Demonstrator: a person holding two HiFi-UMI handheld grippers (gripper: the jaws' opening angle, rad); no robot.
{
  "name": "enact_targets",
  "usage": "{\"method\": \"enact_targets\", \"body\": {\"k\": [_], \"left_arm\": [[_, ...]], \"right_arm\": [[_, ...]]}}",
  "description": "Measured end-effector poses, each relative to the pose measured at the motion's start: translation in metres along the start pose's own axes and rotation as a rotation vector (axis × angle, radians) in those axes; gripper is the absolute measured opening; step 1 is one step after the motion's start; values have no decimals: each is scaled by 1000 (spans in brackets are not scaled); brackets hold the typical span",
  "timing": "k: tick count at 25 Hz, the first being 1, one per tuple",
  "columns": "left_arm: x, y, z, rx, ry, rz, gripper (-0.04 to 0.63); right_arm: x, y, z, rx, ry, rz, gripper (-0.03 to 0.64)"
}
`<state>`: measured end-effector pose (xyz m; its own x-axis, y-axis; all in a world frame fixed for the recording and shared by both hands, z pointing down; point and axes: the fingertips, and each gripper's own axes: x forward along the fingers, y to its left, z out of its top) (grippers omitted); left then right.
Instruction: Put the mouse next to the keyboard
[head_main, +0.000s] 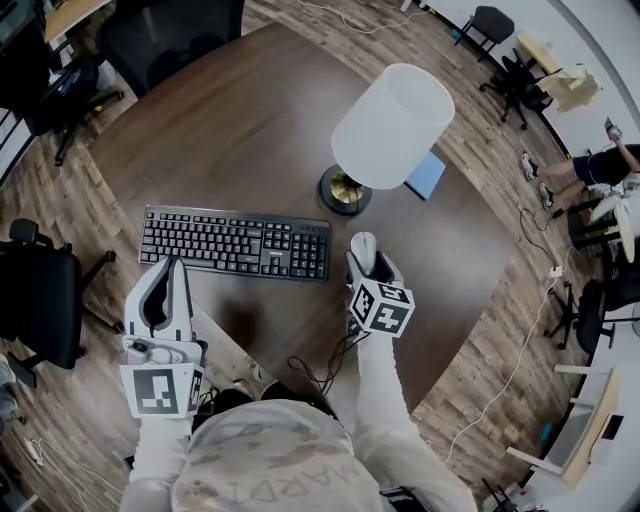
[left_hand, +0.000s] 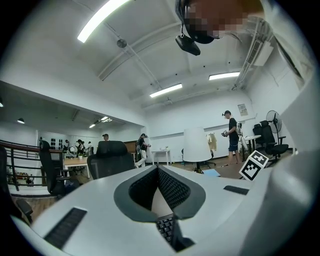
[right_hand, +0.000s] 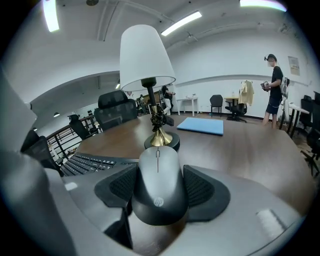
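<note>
- Right gripper view: right gripper (right_hand: 159, 167) jaws clamped on the mouse (right_hand: 158, 192), pads against both sides.
- I see the mouse just right of the keyboard (head_main: 236, 242), on the near side of the lamp (head_main: 390, 125) base.
- Left gripper (left_hand: 158, 170) jaws closed with nothing between them, by the keyboard's near-left edge over the table (head_main: 230, 130).

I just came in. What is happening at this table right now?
A person works at a round table with a gripper in each hand. The right gripper has its fingers closed on a grey mouse, just right of the keyboard, in front of the lamp. I cannot tell if the mouse touches the table. The left gripper is shut and empty, near the keyboard's front left corner.
</note>
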<state>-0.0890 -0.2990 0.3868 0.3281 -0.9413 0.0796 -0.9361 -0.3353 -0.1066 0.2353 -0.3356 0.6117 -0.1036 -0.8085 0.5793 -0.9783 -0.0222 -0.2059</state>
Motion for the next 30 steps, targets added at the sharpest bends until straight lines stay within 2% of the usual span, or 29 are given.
{"method": "enact_targets", "body": {"k": [18,30], "left_arm": [[-1,-2,-19,15,55,41,6],[-7,0,-21,17,66,59,6]], "right_arm": [[40,-27,-42,-33,158,-86,304],[46,-27,-46,-61,195,-112,308]]}}
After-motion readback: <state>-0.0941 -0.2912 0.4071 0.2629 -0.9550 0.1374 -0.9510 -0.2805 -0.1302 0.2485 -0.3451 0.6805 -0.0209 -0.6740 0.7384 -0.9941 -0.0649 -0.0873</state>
